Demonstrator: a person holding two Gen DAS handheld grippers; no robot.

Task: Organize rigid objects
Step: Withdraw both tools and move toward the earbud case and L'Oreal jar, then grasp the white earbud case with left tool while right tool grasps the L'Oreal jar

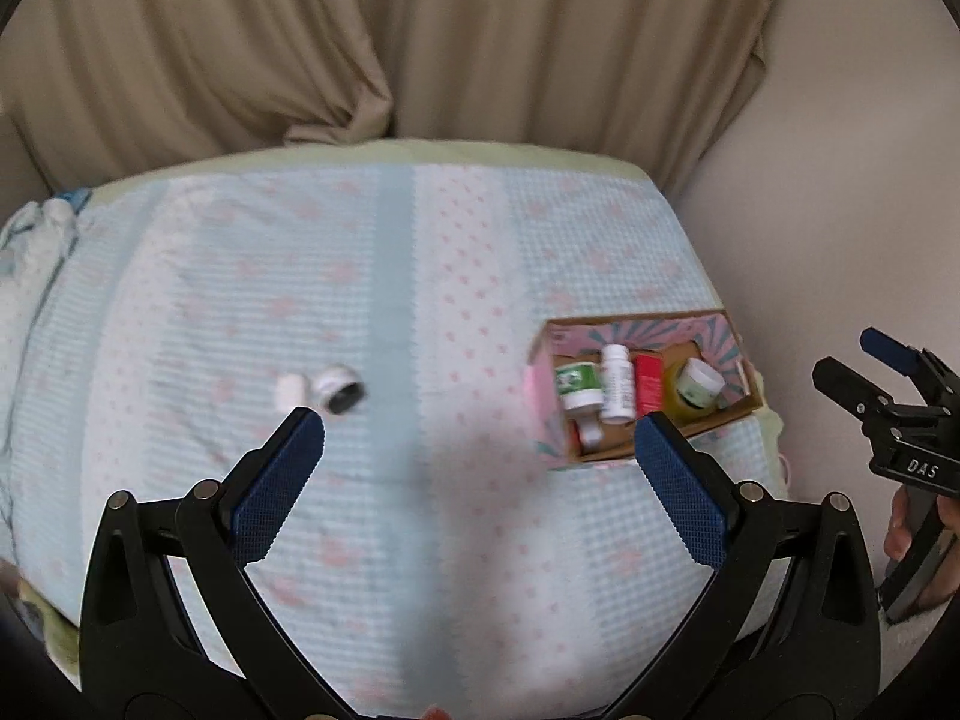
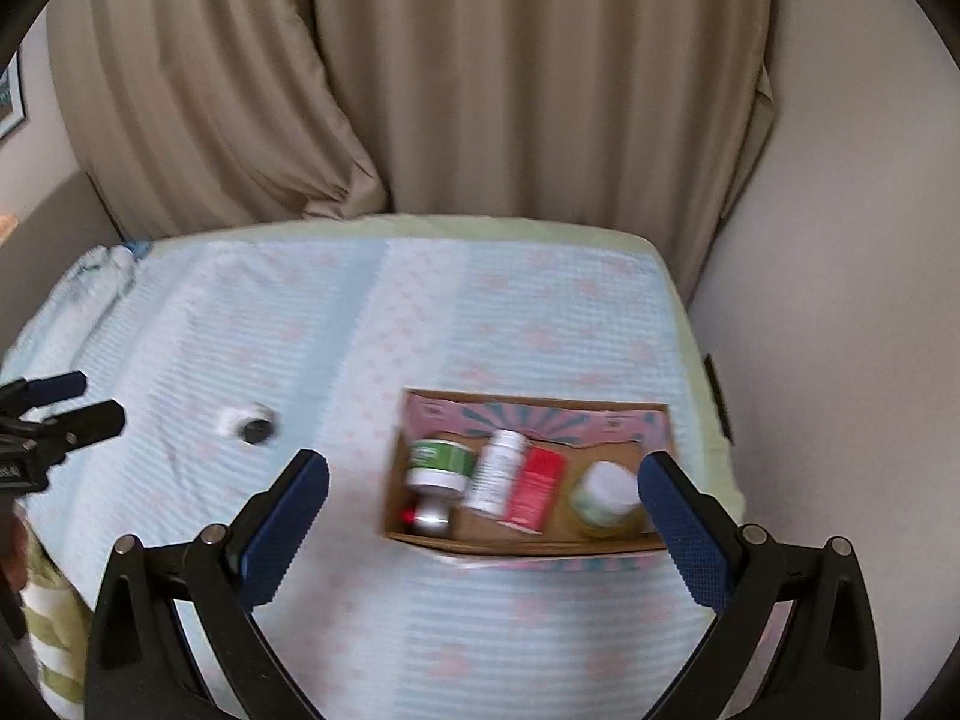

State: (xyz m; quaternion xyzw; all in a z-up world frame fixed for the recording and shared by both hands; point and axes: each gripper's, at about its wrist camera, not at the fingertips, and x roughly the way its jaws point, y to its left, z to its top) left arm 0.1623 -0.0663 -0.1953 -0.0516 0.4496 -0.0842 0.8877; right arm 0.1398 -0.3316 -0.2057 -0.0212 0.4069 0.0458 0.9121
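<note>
Two grippers: left gripper (image 1: 479,429) spread wide w/ nothing between its blue pads; right gripper (image 2: 483,474) likewise wide apart, holding nothing.
Box: shallow cardboard box w/ pink-and-teal printed walls (image 2: 534,414), near right edge of bed, in front of right gripper.
In box, left to right: green-labelled white jar (image 2: 438,468) on its side; white plastic bottle (image 2: 497,471) lying down; red carton (image 2: 535,489); pale-green jar w/ white lid (image 2: 605,495).
Hard to read: small item w/ red and white parts (image 2: 427,517) under the green-labelled jar, too blurred to identify; all labels unreadable.
Loose on bed: small round white jar w/ dark open mouth (image 1: 339,390), lying on its side, well apart from box; white lump (image 1: 291,390) touching it, maybe its cap, cannot tell.
Bed cover: light-blue and pink patterned quilt (image 1: 390,276), motion-blurred in both views.
Cut off: hand (image 1: 918,546) on right gripper's handle, only partly in frame at left view's edge.
Behind: beige curtain (image 2: 480,78).
</note>
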